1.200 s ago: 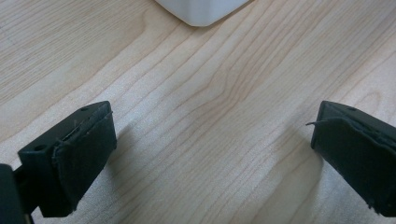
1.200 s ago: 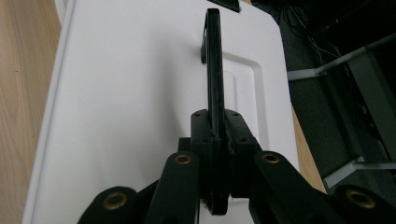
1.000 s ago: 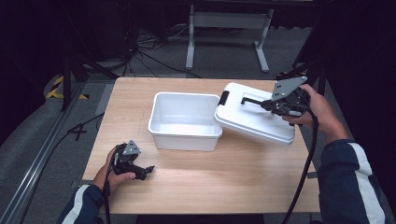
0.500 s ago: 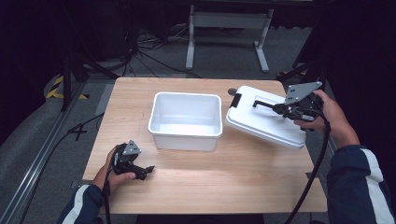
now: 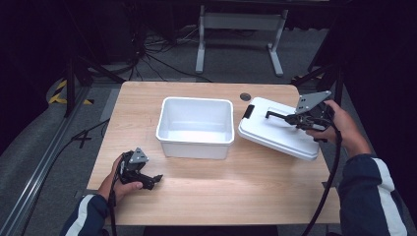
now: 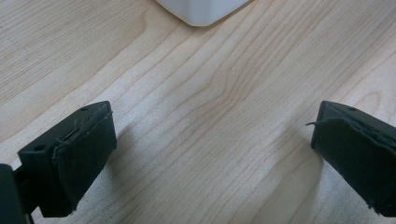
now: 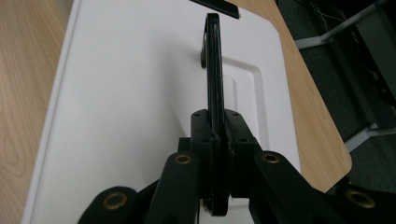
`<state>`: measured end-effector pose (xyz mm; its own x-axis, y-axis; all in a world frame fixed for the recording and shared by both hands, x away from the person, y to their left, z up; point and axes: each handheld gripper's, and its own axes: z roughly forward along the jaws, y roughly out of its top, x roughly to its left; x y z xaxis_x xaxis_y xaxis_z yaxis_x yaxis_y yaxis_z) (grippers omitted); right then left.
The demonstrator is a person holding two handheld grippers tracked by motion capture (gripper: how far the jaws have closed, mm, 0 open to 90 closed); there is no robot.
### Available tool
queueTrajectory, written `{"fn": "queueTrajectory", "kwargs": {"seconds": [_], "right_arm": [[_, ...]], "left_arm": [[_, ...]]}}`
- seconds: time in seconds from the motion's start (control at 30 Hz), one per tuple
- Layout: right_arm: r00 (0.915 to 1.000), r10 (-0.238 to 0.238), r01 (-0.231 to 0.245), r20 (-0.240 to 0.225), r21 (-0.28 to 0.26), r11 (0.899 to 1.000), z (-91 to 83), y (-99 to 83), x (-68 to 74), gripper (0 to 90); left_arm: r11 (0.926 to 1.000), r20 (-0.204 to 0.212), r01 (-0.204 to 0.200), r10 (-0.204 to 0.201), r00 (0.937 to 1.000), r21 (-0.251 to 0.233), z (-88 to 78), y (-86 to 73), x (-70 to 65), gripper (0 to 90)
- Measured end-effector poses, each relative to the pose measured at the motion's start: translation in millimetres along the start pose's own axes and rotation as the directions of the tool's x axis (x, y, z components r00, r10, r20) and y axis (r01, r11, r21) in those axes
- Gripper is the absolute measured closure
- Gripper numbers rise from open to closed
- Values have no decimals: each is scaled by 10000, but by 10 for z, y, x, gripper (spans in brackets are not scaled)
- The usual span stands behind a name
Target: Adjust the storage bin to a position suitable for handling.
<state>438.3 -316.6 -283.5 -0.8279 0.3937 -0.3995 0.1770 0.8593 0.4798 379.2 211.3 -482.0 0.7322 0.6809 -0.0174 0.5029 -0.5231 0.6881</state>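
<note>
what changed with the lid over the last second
The right gripper, jaws shut on the black handle of the white lid, carried it right and down, from leaning on the bin's right rim to clear of the bin, beside it on the table. The white bin and the open left gripper stayed where they were.

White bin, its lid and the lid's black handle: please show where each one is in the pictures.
White bin [image 5: 195, 147], high view, front wall.
Lid [image 5: 275, 132], high view, bare top.
Black handle [image 7: 214, 65], right gripper view, raised bar.

Wooden table [image 5: 206, 196], cables [image 5: 162, 59] on floor, metal stand [image 5: 238, 29] (behind)
</note>
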Motion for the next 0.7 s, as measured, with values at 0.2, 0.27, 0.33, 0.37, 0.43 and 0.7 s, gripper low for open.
{"fn": "queueTrajectory", "kwargs": {"seconds": [0.2, 0.27, 0.33, 0.37, 0.43, 0.7], "right_arm": [[9998, 135, -132, -169, 127, 9998, 153, -41, -1, 844], [9997, 154, -151, -181, 161, 9998, 185, -46, 0, 844], [9996, 196, -192, -190, 206, 9996, 222, -53, 3, 844], [9996, 196, -191, -219, 226, 9996, 239, -57, 2, 844], [9995, 190, -184, -250, 229, 9996, 251, -60, 1, 844], [9987, 398, -386, -329, 340, 9987, 410, -111, 0, 844]], "left_arm": [[10000, 0, 5, -5, 10000, 1, 0, 0, 0, 6], [10000, 0, 8, -8, 10000, -3, 0, 0, 0, 6], [10000, -1, 5, -5, 10000, -1, 0, 0, 0, 6], [10000, 0, 6, -6, 10000, -4, 0, 0, 0, 6], [10000, 0, 3, -3, 10000, -2, 0, 0, 0, 6], [10000, 1, 4, -4, 10000, 0, 0, 0, 0, 6]]}}
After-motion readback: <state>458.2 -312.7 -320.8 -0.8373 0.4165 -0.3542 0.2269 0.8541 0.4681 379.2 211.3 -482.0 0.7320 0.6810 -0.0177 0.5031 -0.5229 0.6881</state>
